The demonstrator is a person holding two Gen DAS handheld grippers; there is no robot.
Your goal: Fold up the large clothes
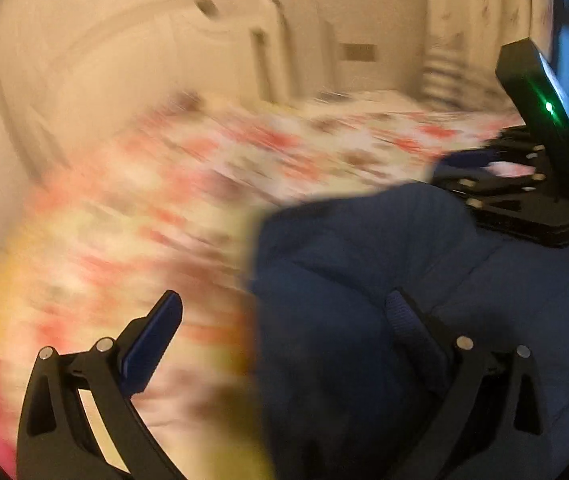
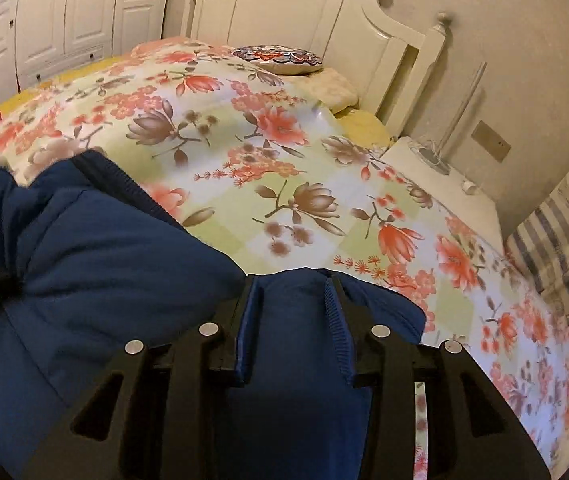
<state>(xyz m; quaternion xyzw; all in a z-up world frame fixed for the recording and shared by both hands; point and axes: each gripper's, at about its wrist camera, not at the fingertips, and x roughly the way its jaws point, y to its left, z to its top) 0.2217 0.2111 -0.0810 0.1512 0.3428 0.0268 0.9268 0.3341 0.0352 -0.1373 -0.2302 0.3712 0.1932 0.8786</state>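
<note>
Careful: your right gripper [image 2: 294, 320] pinches only a thick fold of the padded navy-blue jacket [image 2: 96, 248] lying on the floral bedspread [image 2: 284, 168]; your left gripper [image 1: 284, 332] is spread, so the slick bulk may slip free.

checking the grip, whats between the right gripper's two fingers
A fold of the navy padded jacket fills the gap of the right gripper; both pads press on it. The right wrist view shows it, with the floral bedspread beyond.

Both my grippers angled downward.
My left gripper [image 1: 284, 340] has fingers spread wide; my right gripper [image 2: 294, 312] fingers pinch blue cloth.
</note>
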